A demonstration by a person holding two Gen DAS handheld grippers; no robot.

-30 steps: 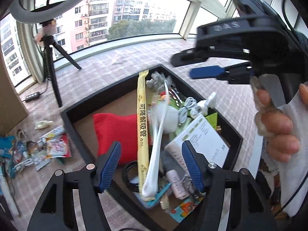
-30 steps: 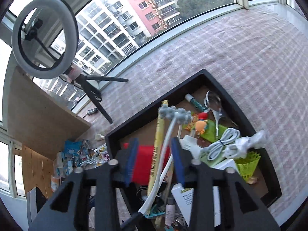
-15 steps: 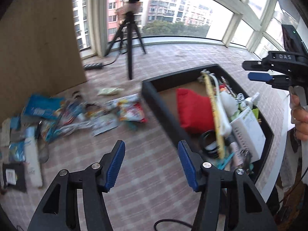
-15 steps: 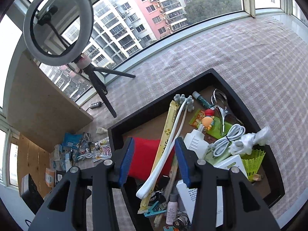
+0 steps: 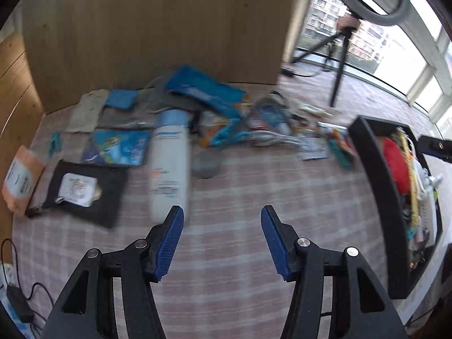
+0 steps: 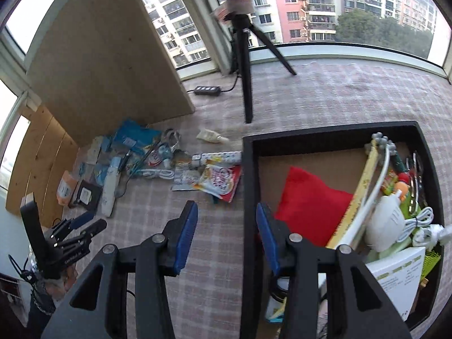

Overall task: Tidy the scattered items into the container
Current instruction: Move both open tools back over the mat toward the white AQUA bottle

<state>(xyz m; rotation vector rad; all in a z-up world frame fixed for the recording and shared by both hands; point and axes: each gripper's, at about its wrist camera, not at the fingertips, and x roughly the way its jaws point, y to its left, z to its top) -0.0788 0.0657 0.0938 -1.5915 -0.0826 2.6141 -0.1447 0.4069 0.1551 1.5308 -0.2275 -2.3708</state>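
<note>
My left gripper [image 5: 221,220] hangs open over the checked cloth, with nothing between its fingers. A white bottle [image 5: 169,166] lies just ahead of its left fingertip. Beyond it lie a black pouch [image 5: 84,192], blue packets [image 5: 203,90] and a white cable [image 5: 271,138], all blurred. My right gripper [image 6: 226,214] is open and empty above the left wall of the black tray [image 6: 250,183]. The tray holds a red pouch [image 6: 308,200], a yellow straw pack [image 6: 364,186] and several small items. A snack packet [image 6: 220,180] lies beside the tray. The left gripper [image 6: 91,223] also shows at lower left.
A wooden board [image 6: 99,56] leans behind the pile. A ring-light tripod [image 6: 245,84] stands beyond the tray, with a power strip [image 6: 207,90] near its foot. A small white tube [image 6: 210,137] lies apart from the pile. A cable [image 5: 17,296] runs at lower left.
Both grippers have swung left, away from the middle of the tray. The left one now faces the scattered pile with its jaws a little narrower; the right one sits over the tray's left wall.
</note>
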